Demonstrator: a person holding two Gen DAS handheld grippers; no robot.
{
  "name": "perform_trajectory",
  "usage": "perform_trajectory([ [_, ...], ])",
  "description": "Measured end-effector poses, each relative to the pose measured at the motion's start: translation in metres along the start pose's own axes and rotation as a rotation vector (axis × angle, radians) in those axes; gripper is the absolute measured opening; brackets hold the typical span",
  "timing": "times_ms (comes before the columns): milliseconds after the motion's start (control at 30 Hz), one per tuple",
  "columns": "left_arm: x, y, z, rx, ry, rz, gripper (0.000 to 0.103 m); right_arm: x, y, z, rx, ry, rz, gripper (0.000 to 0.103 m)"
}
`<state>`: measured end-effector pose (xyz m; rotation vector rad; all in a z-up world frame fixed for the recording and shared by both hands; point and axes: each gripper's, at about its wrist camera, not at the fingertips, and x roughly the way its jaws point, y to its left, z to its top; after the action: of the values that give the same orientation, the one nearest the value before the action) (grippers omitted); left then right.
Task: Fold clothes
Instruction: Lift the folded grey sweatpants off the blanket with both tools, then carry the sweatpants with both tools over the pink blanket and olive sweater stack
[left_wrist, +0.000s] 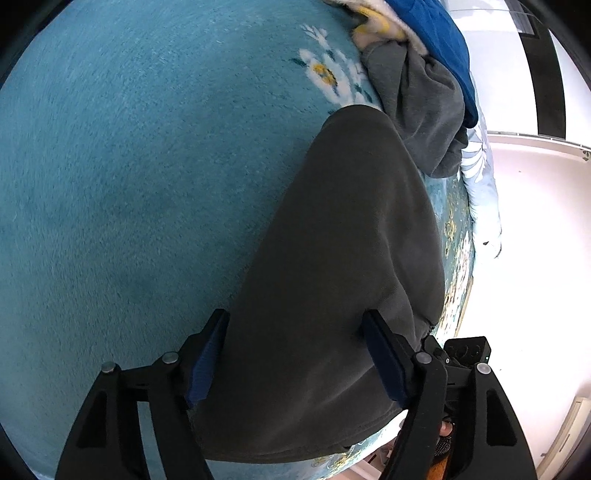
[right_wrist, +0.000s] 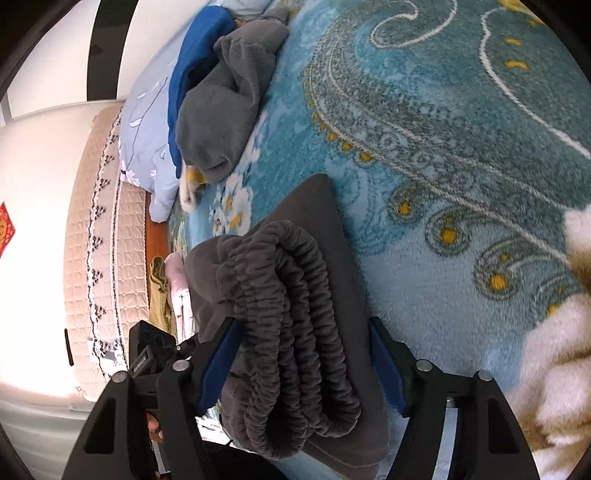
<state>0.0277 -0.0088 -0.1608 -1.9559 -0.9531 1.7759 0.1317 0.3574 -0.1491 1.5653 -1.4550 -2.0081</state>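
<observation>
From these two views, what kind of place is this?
Probably a bedroom at home. A plush teal blanket covers what seems a bed, a light blue pillow lies at its edge, and grey trousers and other clothes lie on top.

teal patterned blanket (right_wrist: 424, 155) | pale blue pillow (right_wrist: 144, 140) | quilted beige cover (right_wrist: 107, 221), possibly a mattress pad
</observation>
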Motion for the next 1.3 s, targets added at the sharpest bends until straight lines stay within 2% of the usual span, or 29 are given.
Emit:
perform_trajectory([
  [100,-0.001,-0.002,-0.001,0.0,0.0,-0.004,0.064,-0.003,0.003,-0.003,-0.004,-0.012,-0.003,0.061],
  [267,-0.003,-0.004,-0.001,0.001,-0.008,-0.007,0.047,-0.009,0.008,-0.006,-0.009,-0.033,-0.003,0.05],
  [467,-0.008,-0.015,-0.004,0.034,-0.033,0.004,0.034,-0.02,0.022,-0.011,-0.044,-0.045,-0.004,0.045],
  [733,-0.026,-0.036,-0.01,0.109,-0.096,-0.029,0.031,-0.041,0.051,-0.015,-0.118,-0.074,0.009,0.045],
  [967,-0.069,-0.043,-0.014,0.135,-0.208,-0.127,0.031,-0.046,0.117,-0.009,-0.259,-0.08,0.024,0.045],
  [1167,-0.14,-0.03,-0.009,0.157,-0.34,-0.139,0.031,-0.01,0.191,-0.014,-0.369,-0.028,0.081,0.044],
  [1300,-0.198,-0.015,-0.009,0.185,-0.439,-0.117,0.031,0.032,0.236,-0.027,-0.413,0.033,0.128,0.044],
])
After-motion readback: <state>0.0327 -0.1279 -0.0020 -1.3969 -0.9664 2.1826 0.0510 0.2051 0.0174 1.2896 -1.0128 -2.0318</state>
